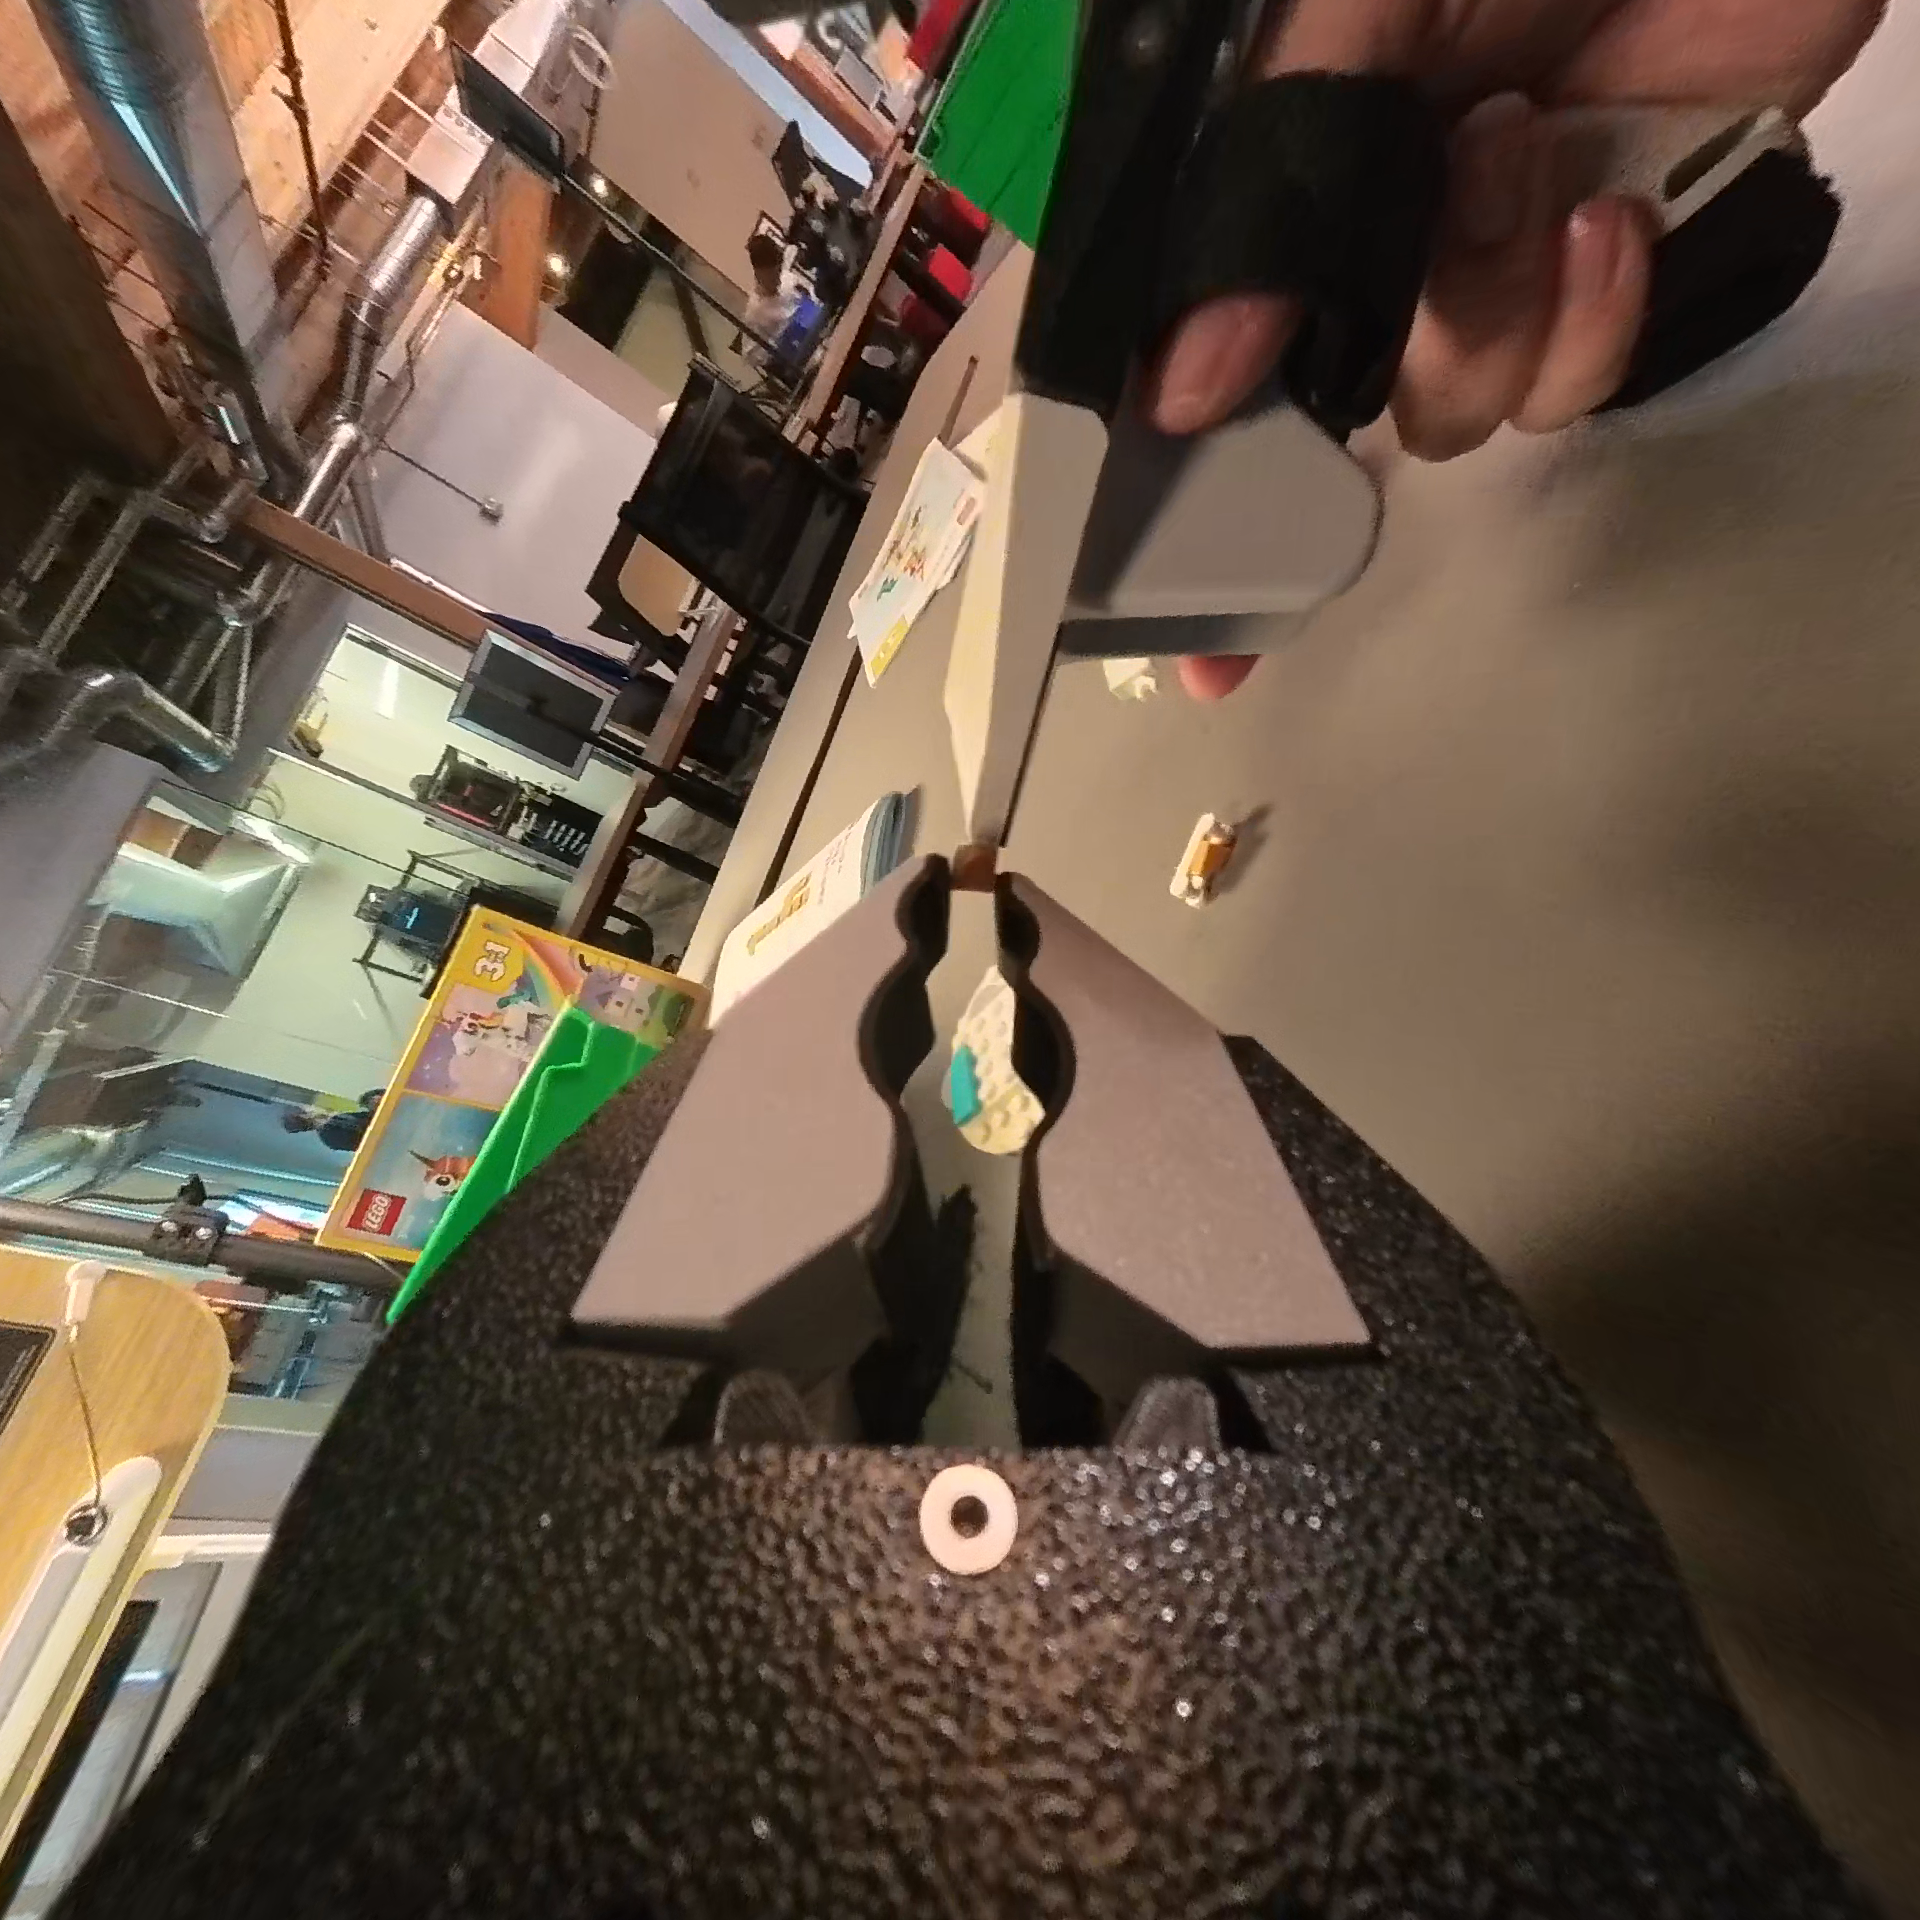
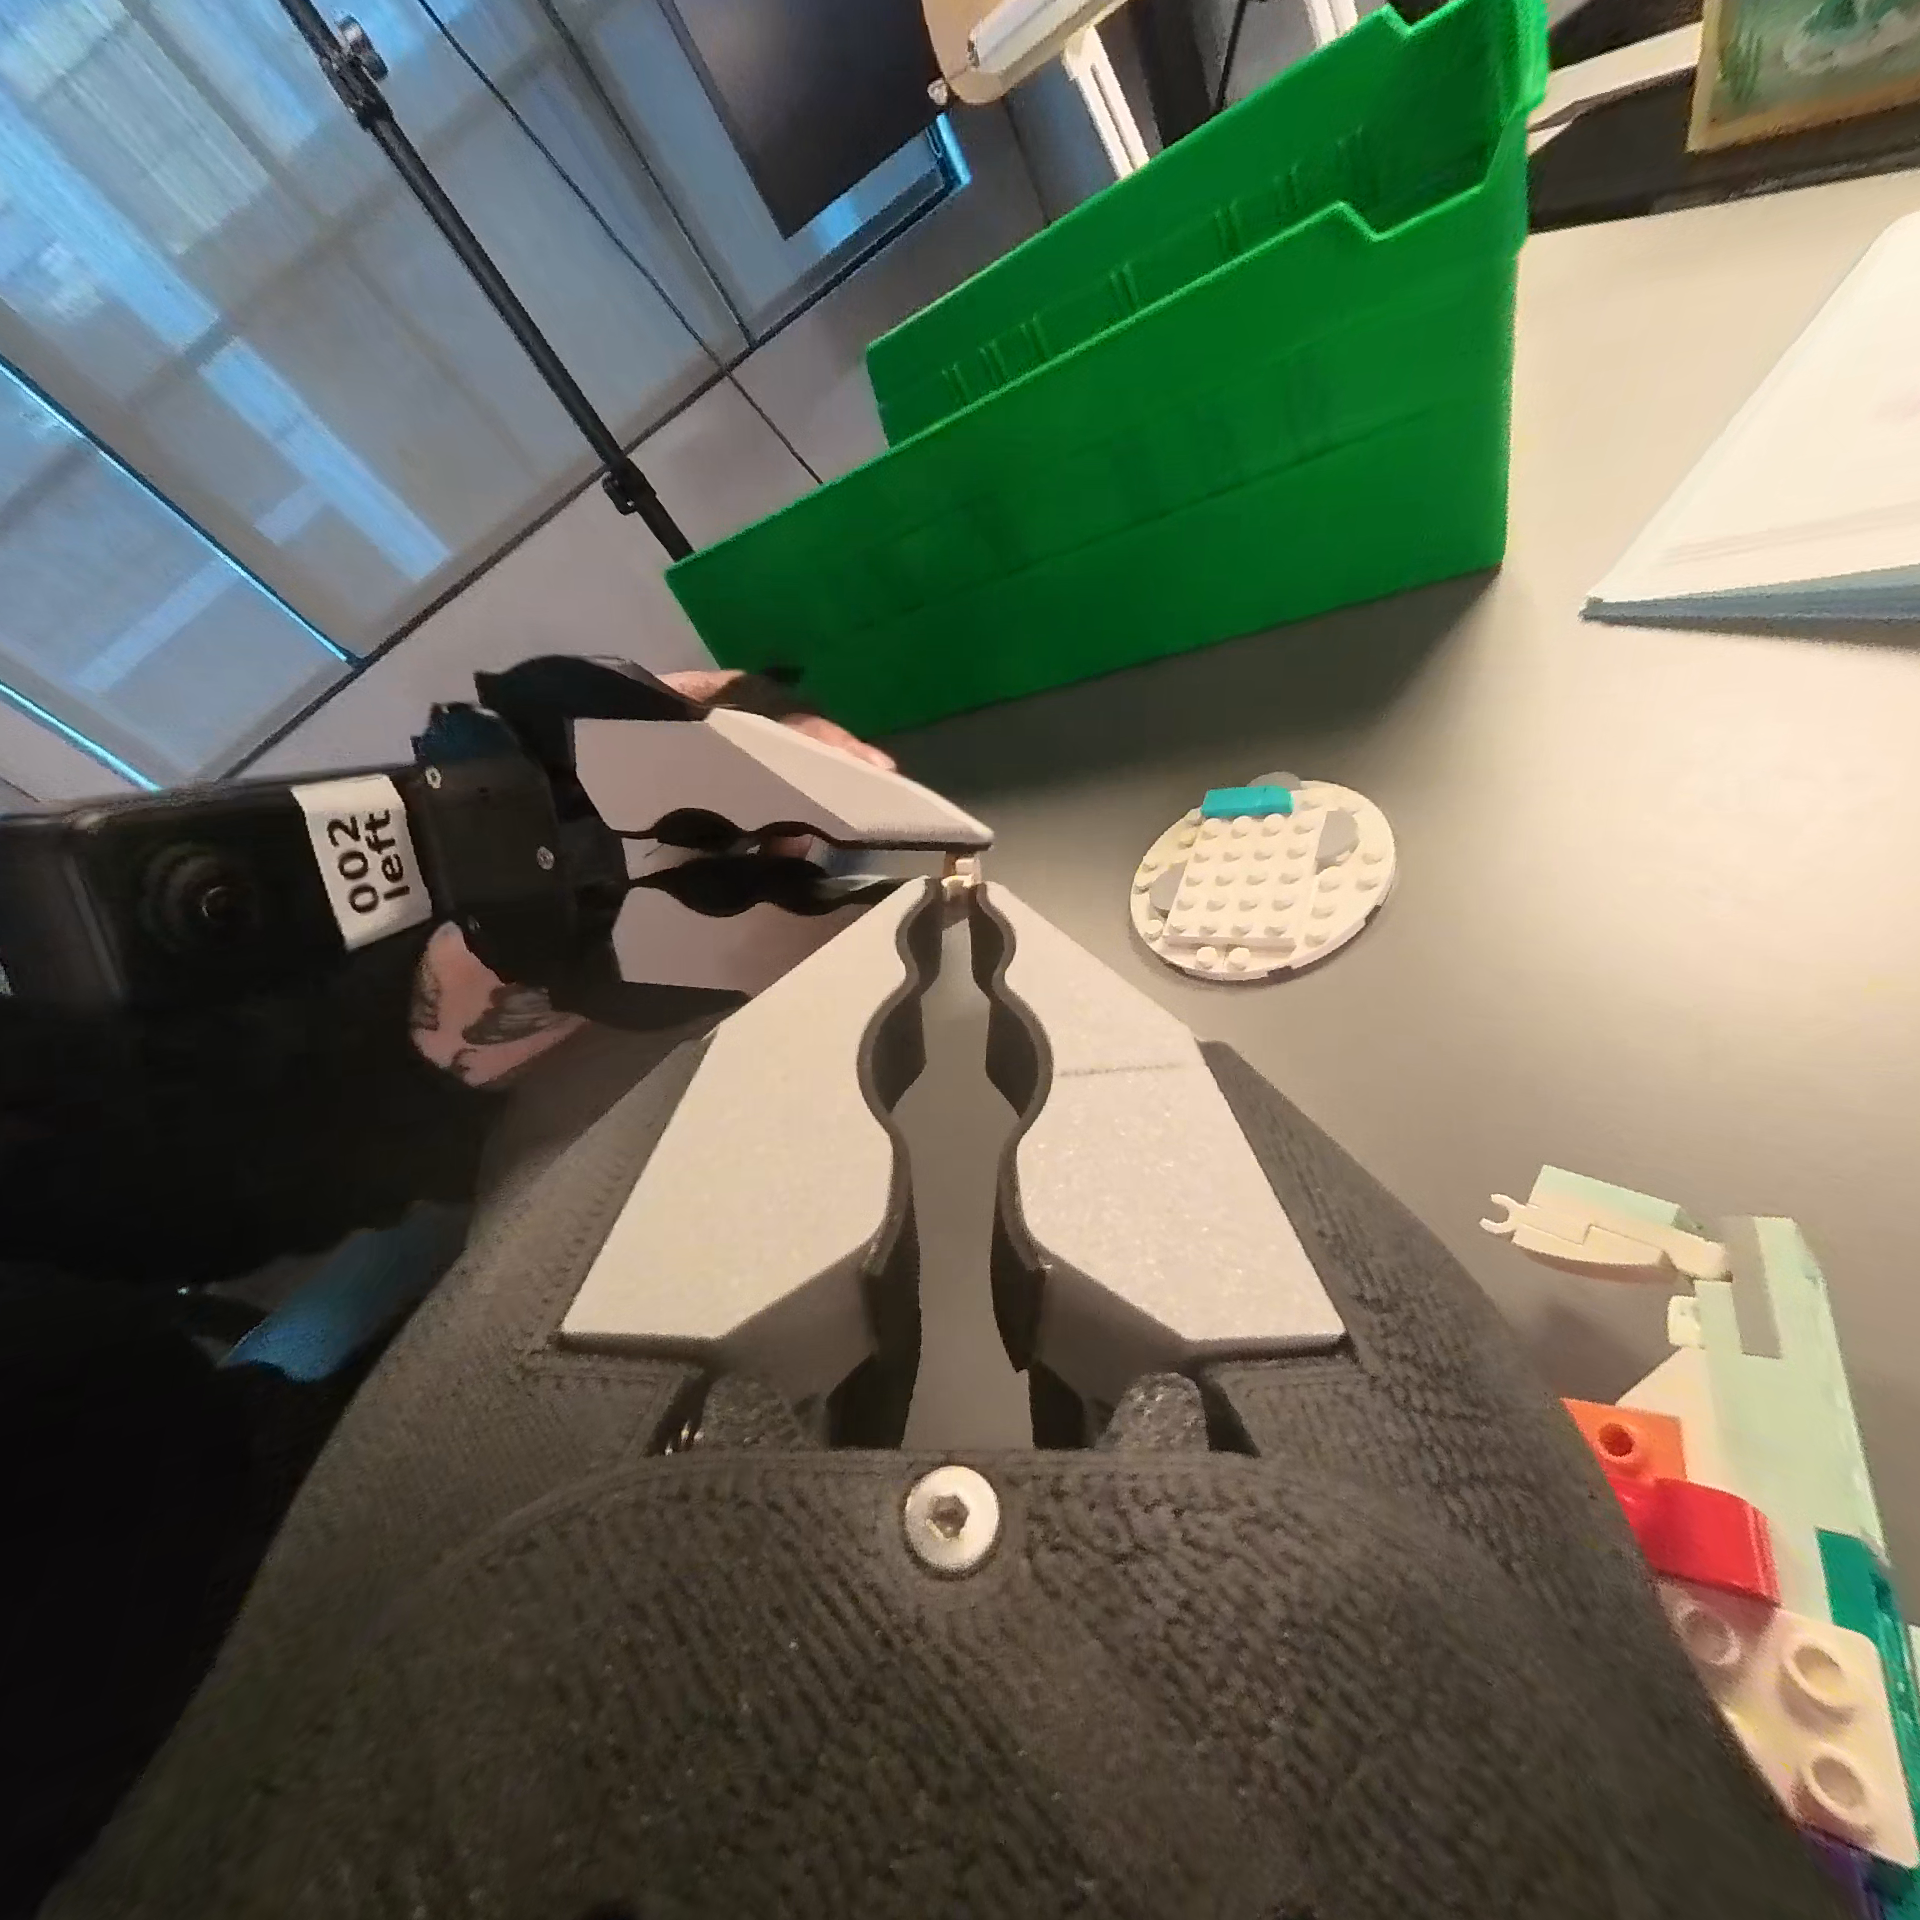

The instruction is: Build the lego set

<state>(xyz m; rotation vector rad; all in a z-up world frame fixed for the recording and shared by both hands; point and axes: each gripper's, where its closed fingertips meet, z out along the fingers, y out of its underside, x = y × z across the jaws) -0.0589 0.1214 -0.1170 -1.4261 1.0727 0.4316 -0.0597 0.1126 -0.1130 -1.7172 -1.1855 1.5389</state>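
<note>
Two grippers' jaws pinching one tiny tan-and-white brick (image 2: 958, 885), grey table (image 2: 1558, 883)

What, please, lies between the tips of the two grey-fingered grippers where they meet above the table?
A tiny tan-and-cream brick piece sits there, pinched by the left gripper and the right gripper; both wrist views show it.

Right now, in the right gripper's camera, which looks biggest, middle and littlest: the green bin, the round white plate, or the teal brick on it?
1. Green bin, biggest.
2. Round white plate.
3. Teal brick, littlest.
The bin sits farther back yet still looks biggest.
</note>
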